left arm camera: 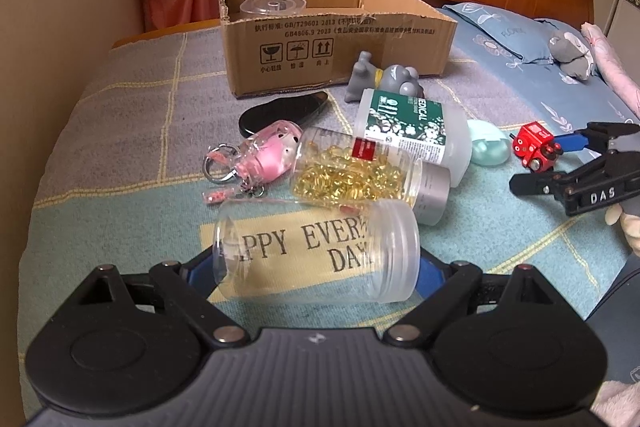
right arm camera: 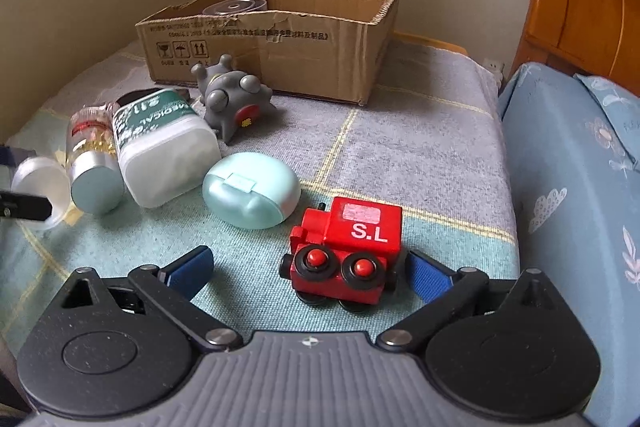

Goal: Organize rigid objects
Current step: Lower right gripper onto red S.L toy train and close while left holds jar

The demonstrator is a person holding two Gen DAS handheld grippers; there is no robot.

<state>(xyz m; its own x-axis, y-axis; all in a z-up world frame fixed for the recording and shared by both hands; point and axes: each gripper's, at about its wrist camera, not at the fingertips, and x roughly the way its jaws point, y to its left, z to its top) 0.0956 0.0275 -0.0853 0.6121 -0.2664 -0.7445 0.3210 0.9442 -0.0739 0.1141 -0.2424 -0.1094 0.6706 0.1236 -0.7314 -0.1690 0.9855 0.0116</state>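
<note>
A clear plastic jar (left arm camera: 316, 251), empty and lying sideways, is pinched between the blue pads of the left gripper (left arm camera: 316, 269), above a blanket (left arm camera: 120, 211) printed w/ "HAPPY EVERY DAY". The right gripper (right arm camera: 308, 269) is spread wide; a red toy train (right arm camera: 346, 251) marked "S.L" sits between its fingers, close against the right pad (right arm camera: 426, 277), well apart from the left one. On the blanket beyond, a mint oval case (right arm camera: 251, 190), a white "MEDICAL" bottle (right arm camera: 164, 151), a capsule bottle (left arm camera: 352, 167), a pink keychain charm (left arm camera: 272, 155) and a grey toy figure (right arm camera: 232, 97) are seen lying near each other. An open cardboard box (left arm camera: 332, 47) at the rear holds a clear container (left arm camera: 273, 5).
</note>
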